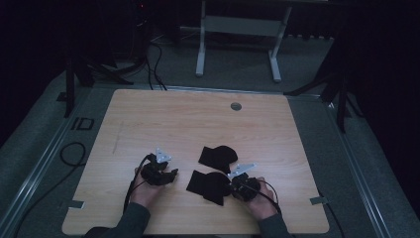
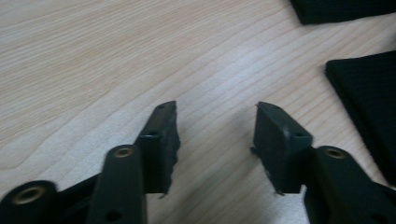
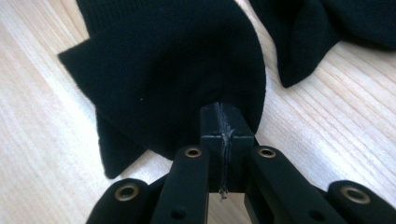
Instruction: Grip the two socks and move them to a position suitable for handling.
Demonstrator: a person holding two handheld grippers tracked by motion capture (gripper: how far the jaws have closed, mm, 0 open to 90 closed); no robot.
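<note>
Two black knitted socks lie on the wooden table [image 1: 148, 119]. The nearer sock [image 1: 208, 186] [image 3: 177, 79] is folded over, and my right gripper [image 1: 231, 187] [image 3: 223, 112] is shut on its right edge, with a thin line of fabric pinched between the jaws. The farther sock [image 1: 218, 156] [image 3: 317, 28] lies just behind it, apart from both grippers. My left gripper [image 1: 172, 174] [image 2: 215, 109] rests open over bare wood to the left of the socks, nothing between its fingers. In the left gripper view the nearer sock [image 2: 369, 102] is at the right edge and the farther sock [image 2: 341, 9] at the top.
A round grey cable port [image 1: 236, 106] sits near the table's far edge. Beyond the table stand a white frame [image 1: 237, 29], dark stands and floor cables [image 1: 156, 69]. Tape tabs mark the table's near left [image 1: 75, 204] and right [image 1: 318, 200] edges.
</note>
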